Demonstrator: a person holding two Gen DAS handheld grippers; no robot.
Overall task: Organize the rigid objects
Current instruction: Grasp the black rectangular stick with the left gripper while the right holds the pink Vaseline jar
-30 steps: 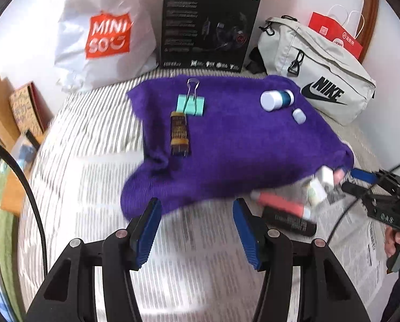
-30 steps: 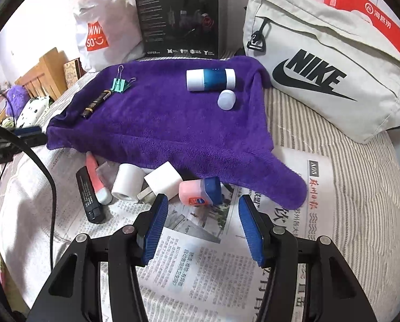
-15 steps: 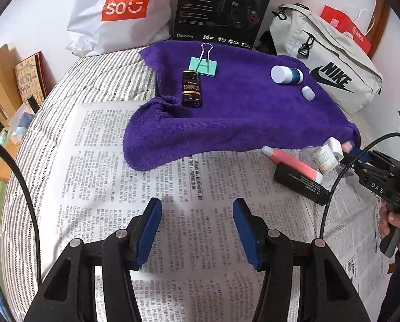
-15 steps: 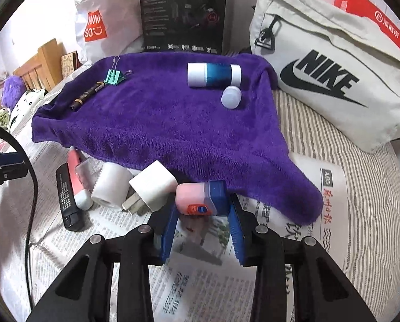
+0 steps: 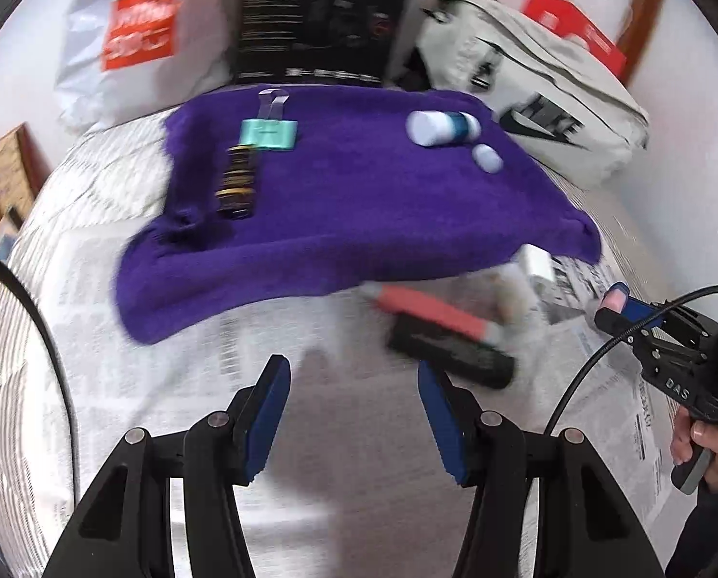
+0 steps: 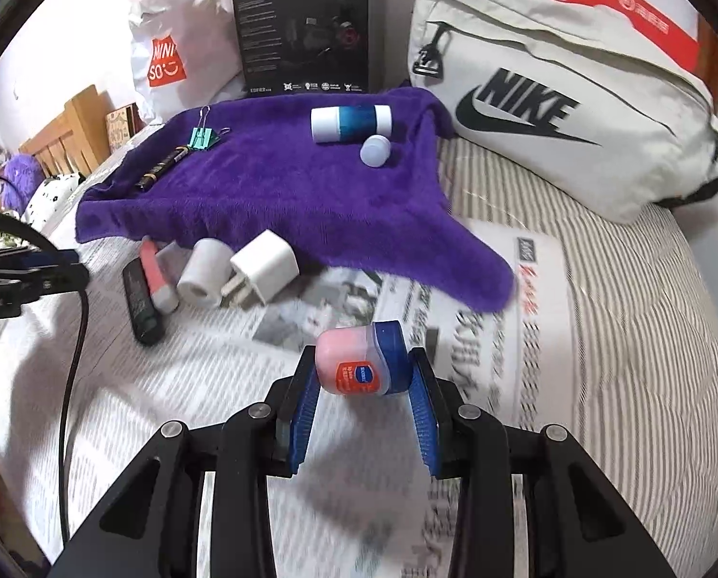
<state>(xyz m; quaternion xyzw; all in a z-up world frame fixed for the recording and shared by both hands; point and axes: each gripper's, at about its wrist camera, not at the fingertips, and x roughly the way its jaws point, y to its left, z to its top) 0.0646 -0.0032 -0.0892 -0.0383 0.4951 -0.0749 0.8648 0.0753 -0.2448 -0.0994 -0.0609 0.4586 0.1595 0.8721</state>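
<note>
Along the purple towel's (image 6: pixel 281 192) near edge on the newspaper (image 6: pixel 176 375) lie a black stick (image 6: pixel 139 301), red tube (image 6: pixel 156 274), white roll (image 6: pixel 204 265) and charger plug (image 6: pixel 262 269). The left gripper (image 5: pixel 354 402) hangs spread and empty. The right gripper (image 6: pixel 362 387) is clamped on the pink jar (image 6: pixel 359 361), lifted off the paper; gripped only at the fingertips, the rounded jar could twist out and drop.

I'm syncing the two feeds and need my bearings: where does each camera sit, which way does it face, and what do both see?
Left wrist: on the left gripper, open over the newspaper, facing the purple towel; the person's right hand shows at far right.
Right wrist: on the right gripper, facing the towel, clamping a small pink jar.
Shared: towel, white-and-blue bottle, binder clip, Nike bag.
</note>
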